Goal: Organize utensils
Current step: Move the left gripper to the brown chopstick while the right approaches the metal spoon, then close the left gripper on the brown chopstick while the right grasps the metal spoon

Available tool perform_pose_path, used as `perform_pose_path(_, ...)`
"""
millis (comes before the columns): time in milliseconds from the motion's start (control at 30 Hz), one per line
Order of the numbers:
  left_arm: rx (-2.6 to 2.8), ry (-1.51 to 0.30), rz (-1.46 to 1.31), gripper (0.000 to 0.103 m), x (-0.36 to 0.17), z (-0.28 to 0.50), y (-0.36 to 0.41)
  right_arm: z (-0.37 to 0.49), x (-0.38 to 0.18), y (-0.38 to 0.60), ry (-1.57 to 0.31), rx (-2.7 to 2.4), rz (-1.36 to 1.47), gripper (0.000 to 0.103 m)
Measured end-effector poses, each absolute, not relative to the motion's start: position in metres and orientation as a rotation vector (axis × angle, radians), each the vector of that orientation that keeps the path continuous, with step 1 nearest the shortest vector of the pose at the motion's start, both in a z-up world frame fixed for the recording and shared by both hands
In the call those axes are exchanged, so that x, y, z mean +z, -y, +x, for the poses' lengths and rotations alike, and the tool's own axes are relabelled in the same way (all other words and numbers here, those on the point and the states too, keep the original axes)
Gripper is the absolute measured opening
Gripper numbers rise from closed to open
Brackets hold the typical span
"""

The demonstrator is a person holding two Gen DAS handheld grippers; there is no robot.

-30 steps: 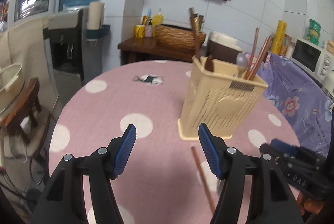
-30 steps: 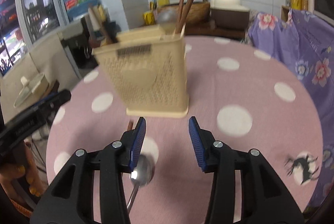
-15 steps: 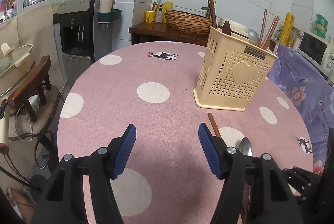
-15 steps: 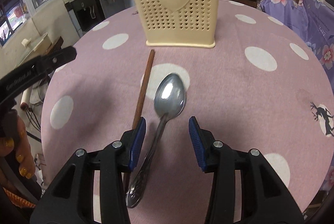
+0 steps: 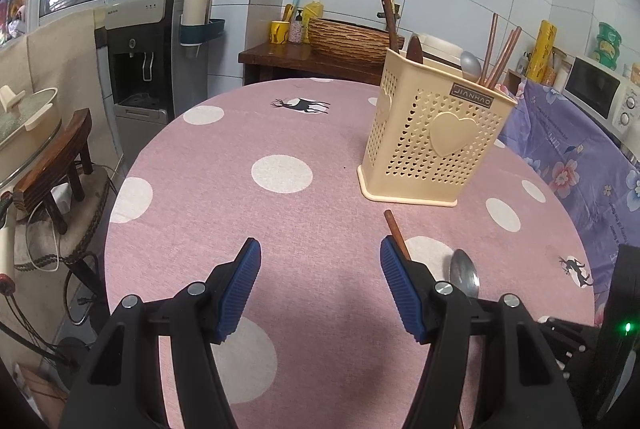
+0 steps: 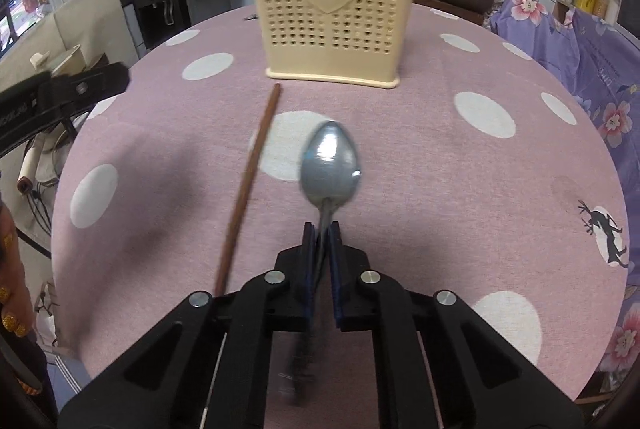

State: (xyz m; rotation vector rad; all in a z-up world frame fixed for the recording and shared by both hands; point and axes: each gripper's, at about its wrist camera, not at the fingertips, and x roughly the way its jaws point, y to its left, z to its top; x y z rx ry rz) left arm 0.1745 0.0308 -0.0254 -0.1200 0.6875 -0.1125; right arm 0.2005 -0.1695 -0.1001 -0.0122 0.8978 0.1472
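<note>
In the right wrist view my right gripper (image 6: 323, 233) is shut on the handle of a metal spoon (image 6: 331, 165), whose bowl sticks out ahead over the pink dotted tablecloth (image 6: 440, 189). A brown chopstick (image 6: 250, 177) lies just left of it. Beyond stands a cream perforated utensil holder (image 6: 334, 1) with a heart on its side. The left wrist view shows my left gripper (image 5: 320, 285) open over bare cloth, with the chopstick (image 5: 396, 233) and spoon (image 5: 464, 273) to its right and the holder (image 5: 434, 137), filled with chopsticks and a spoon, farther off.
The round table's edge curves close on the left and right. A purple flowered cloth (image 5: 580, 165) covers furniture on the right. A water dispenser (image 5: 140, 57), a wooden side table with a basket (image 5: 344, 37) and a stool (image 5: 52, 173) stand behind and to the left.
My right gripper dropped toward the table and closed its jaws on the spoon handle. The left gripper sank a little and stayed open.
</note>
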Motion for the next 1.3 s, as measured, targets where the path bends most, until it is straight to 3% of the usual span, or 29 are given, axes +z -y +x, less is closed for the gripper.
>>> perform_pose_path(367,-0.193,-0.761,-0.123,0.062,-0.040,0.180,-0.010,0.206,-0.101,0.248,-0.885,0.079,0.109,0.007)
perform_pose_path(433,-0.204,-0.768,-0.117,0.062,-0.042,0.180,-0.005,0.207,-0.102,0.251,-0.881,0.116,0.131,0.012)
perform_pose_path(500,-0.212,-0.770,-0.112,0.062,-0.043,0.179,-0.001,0.209,-0.101,0.252,-0.874,0.139,0.142,0.032)
perform_pose_path(567,-0.214,-0.774,-0.110,0.062,-0.043,0.179,0.002,0.211,-0.098,0.251,-0.861,0.149,0.141,0.042)
perform_pose_path(1300,-0.244,-0.837,-0.081,0.060,-0.053,0.201,0.024,0.260,-0.101,0.234,-0.916,0.057,0.041,0.046)
